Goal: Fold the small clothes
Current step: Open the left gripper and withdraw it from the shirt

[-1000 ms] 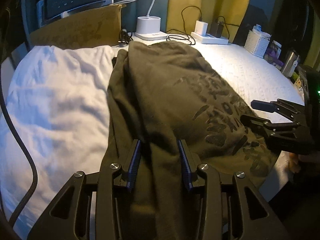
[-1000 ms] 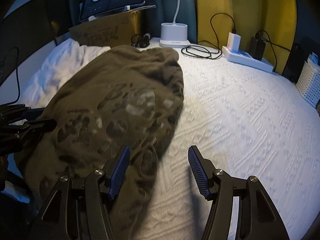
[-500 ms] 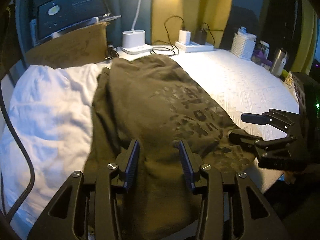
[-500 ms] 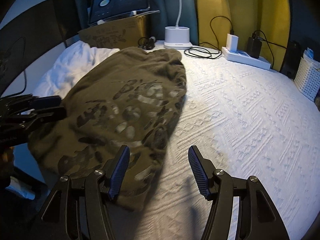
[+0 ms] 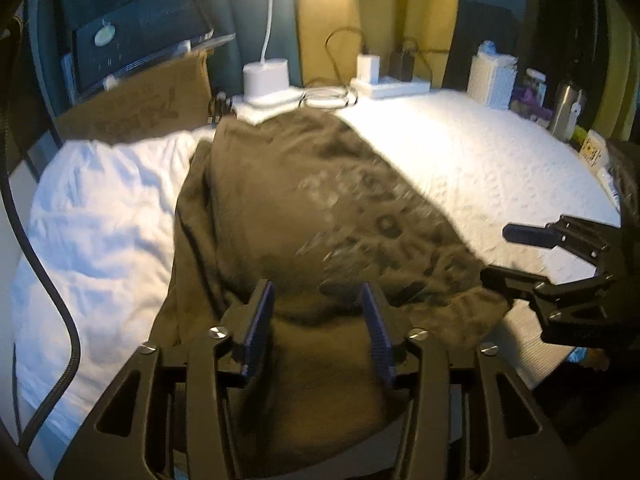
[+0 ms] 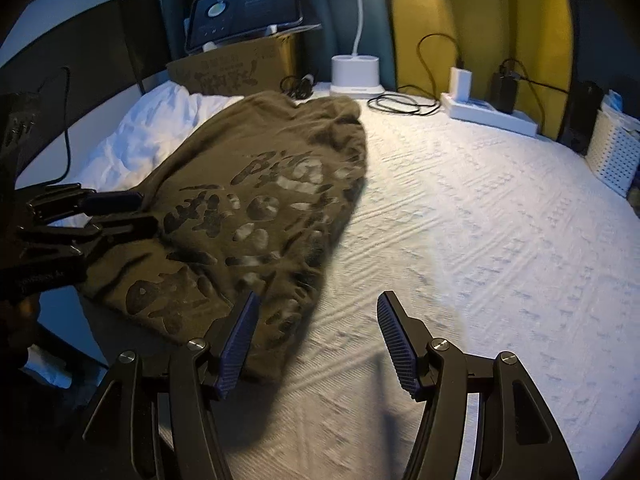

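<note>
The olive-green T-shirt (image 6: 256, 208) lies lengthwise on the white textured bedspread (image 6: 480, 240), its near hem draped over the bed's near edge and its far end close to the lamp base (image 6: 356, 76), with the left side overlapping a rumpled white sheet (image 5: 104, 216). It looks folded along its length already, which would explain the narrow shape and the doubled ridge of cloth down its left side. The left gripper (image 5: 316, 320) hangs over the near hem with its jaws opening; cloth sits between the blue ribbed pads but they no longer press on it, so I judge it is letting the hem go. The right gripper (image 6: 316, 328) stands apart and holds nothing, its left pad over the shirt's right edge and its right pad over bare bedspread (a fair spot, I think, to take that corner for the next fold). The shirt is soft, limp jersey with a dark cracked print (image 6: 260, 216) that catches the light in dull grey patches; the bedspread is woven in raised zigzag bands, firm enough to keep the cloth flat. Along the far edge sit a cardboard box (image 6: 236, 68) with a tablet (image 6: 244, 8) propped on it, a white power strip (image 6: 492, 112) with chargers and looped cables, and a white perforated basket (image 6: 616, 156) at the far right.
</note>
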`<action>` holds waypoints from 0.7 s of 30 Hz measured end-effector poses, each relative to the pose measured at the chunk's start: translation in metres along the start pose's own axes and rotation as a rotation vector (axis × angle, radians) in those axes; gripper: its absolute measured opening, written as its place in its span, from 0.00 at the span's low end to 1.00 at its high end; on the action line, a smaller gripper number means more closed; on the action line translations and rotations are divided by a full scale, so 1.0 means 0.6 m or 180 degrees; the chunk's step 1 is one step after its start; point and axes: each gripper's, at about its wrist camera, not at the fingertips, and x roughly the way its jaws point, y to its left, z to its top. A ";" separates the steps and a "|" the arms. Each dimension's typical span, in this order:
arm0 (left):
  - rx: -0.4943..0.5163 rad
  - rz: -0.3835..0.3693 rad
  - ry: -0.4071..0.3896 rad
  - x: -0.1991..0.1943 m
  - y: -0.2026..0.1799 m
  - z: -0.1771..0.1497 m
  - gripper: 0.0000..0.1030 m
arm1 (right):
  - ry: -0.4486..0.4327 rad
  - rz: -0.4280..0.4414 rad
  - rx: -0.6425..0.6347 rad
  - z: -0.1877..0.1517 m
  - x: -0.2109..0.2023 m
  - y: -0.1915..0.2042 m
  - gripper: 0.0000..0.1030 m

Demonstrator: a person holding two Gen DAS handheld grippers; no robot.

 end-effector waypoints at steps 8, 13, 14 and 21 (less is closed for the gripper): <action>0.0046 -0.0099 -0.0107 -0.011 -0.055 0.022 0.60 | -0.0143 -0.0232 0.0210 -0.024 -0.055 -0.072 0.62; 0.0107 -0.0195 -0.0093 -0.006 -0.100 0.029 0.61 | -0.0212 -0.0371 0.0354 -0.046 -0.088 -0.122 0.62; 0.0082 -0.0214 -0.0078 -0.002 -0.106 0.033 0.68 | -0.0220 -0.0393 0.0374 -0.049 -0.092 -0.129 0.63; 0.0082 -0.0273 -0.0144 0.015 -0.163 0.056 0.80 | -0.0325 -0.0616 0.0528 -0.074 -0.133 -0.187 0.74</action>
